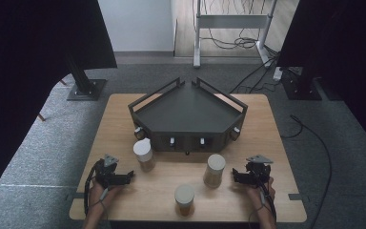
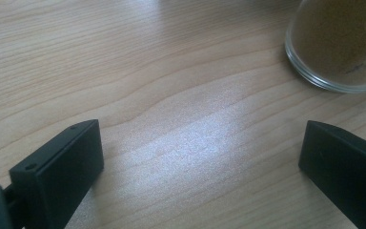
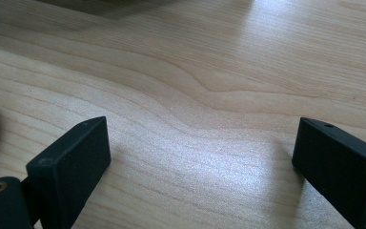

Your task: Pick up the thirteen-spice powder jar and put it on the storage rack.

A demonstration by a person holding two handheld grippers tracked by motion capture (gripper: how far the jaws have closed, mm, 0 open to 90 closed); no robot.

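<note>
- My left gripper (image 1: pixel 129 176) has its fingers (image 2: pixel 57 176) released, nothing between them, low over the worktop (image 1: pixel 248 143).
- My right gripper (image 1: pixel 234 176) is likewise spread and empty.
- 3 jars stand between them: left jar (image 1: pixel 144 155), right jar (image 1: pixel 214 170), front jar (image 1: pixel 184 200).
- Dark tray (image 1: pixel 188 114) sits behind.

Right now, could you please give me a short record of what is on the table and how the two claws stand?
surface: wooden table
far item: dark corner shelf tray, nothing on it
jars: three lidded jars with brown contents: left jar, right jar, near jar, all upright
left claw: open, holding nothing, beside the left jar
right claw: open, holding nothing, beside the right jar
contact: neither claw touches a jar
</note>
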